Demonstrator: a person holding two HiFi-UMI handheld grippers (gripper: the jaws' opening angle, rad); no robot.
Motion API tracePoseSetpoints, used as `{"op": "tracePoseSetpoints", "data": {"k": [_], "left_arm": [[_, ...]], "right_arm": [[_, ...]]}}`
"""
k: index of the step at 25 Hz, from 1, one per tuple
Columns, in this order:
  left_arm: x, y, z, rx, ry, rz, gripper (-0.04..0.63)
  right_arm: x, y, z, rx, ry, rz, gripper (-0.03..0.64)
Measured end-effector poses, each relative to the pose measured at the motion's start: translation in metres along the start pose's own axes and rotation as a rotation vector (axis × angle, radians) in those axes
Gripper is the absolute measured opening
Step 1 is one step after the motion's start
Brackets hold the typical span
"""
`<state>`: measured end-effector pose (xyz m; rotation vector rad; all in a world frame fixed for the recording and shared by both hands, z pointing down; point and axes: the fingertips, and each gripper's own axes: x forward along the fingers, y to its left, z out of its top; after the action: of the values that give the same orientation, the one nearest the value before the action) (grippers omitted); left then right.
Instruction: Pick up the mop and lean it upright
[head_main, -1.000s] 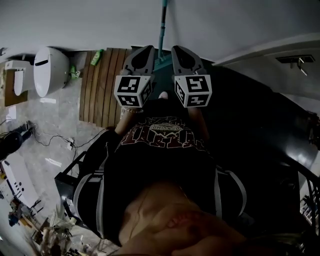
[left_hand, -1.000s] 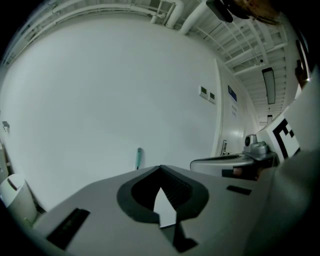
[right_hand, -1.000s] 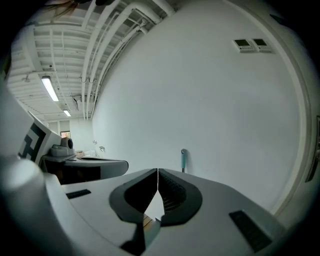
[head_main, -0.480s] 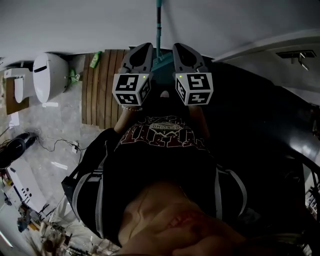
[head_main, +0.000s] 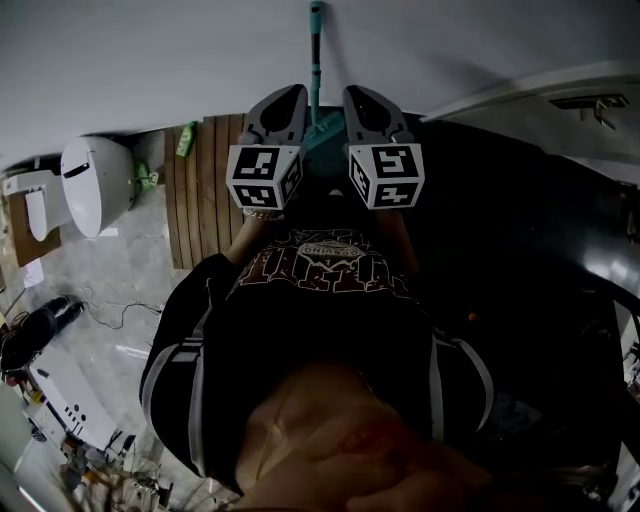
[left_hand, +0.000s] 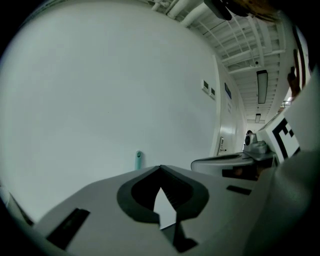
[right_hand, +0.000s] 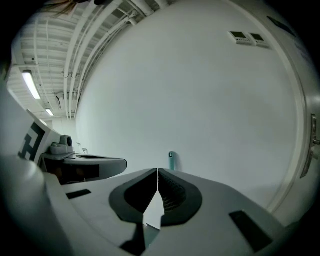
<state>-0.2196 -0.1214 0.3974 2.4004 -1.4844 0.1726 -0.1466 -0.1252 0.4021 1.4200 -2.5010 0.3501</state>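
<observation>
**Operator:** Where is the mop?

**Spotter:** Your mop (head_main: 315, 60) stands upright against the white wall (head_main: 150, 60), straight ahead of you. Its teal handle rises between your two grippers in the head view. The lower end is mostly hidden: only a teal patch shows in the gap between the grippers, and I can't tell its shape or how it meets the floor. Each gripper view shows just the rounded handle tip poking above that gripper's body, against the wall.

**Operator:** Is either gripper on it?

**Spotter:** No. Your left gripper (head_main: 288, 95) has its jaws together with nothing between them, only bare wall showing through the small gap lower down. Your right gripper (head_main: 360, 97) is the same, pads meeting at the tips and empty. The two sit side by side, one on each side of the handle. From the head view I can't tell whether they touch it.

**Operator:** What's around me?

**Spotter:** To your left lies a strip of wooden slats (head_main: 205, 180) running up to the wall, with a green bottle (head_main: 186, 140) at its far end. Beyond that is a white rounded fixture (head_main: 97, 185), partly cut off by the curve of the picture. Your black shirt (head_main: 320, 300) fills the middle and hides the floor under you. Everything on your right is dark, and I can't make out what is there.
</observation>
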Motion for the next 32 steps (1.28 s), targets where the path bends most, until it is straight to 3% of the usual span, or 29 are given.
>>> {"op": "tracePoseSetpoints", "data": {"k": [19,32], "left_arm": [[0.046,0.088,0.016,0.056,0.049,-0.155,0.046],[0.056,0.112,0.017,0.018,0.053,-0.119,0.046]], "right_arm": [[0.114,0.004,0.009,0.041,0.03,-0.154,0.02],[0.15,-0.016,0.0,0.03,0.084,-0.171,0.02]]}}
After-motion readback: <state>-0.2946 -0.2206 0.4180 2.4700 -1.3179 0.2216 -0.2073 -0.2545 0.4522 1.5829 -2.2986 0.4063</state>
